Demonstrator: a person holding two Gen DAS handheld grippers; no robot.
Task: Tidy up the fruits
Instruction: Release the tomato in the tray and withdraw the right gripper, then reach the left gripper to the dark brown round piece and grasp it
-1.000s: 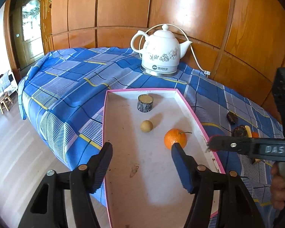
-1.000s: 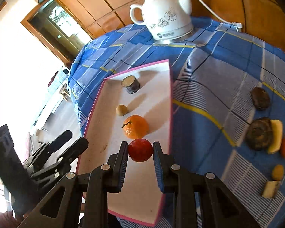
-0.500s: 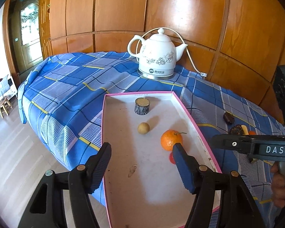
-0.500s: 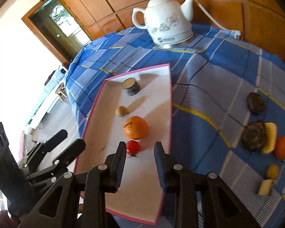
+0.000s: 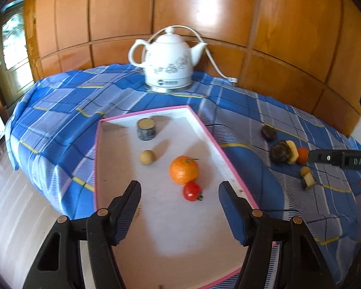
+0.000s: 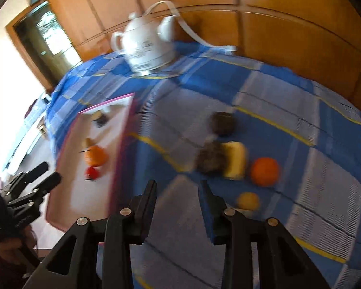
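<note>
A: Start with the big things. Where does everything sit?

B: A desk (image 5: 60, 110) under soft blue checked cloth carries a shallow white tray (image 5: 97, 159) with a pink rim, on the left. Behind it stands a glossy white ceramic kettle (image 5: 167, 65) with its cord. In the tray, far to near: a short bark-sided cylinder (image 5: 146, 129), a small tan ball (image 5: 147, 157), a dimpled orange (image 5: 184, 169), and a smooth red tomato (image 5: 192, 191) touching the orange.

A: And what's left to sort?

B: On the cloth to the right, a loose cluster: two dark rough lumps, a yellow wedge (image 6: 235, 160), a second orange (image 6: 264, 171), a little yellow ball (image 6: 248, 201). The right-wrist view is blurred, so finer detail is lost.

A: The fingers?

B: The right gripper (image 6: 177, 202) hovers over the cloth near that cluster, its fingers narrow but opening, nothing between them. The left gripper (image 5: 180, 209) hangs over the near tray, fingers about half spread, empty.

A: How would you take the next piece?

B: I'd judge round, firm fruit rolls easily on cloth, so open wider than the fruit, straddle it squarely, and close gently across its middle.
</note>
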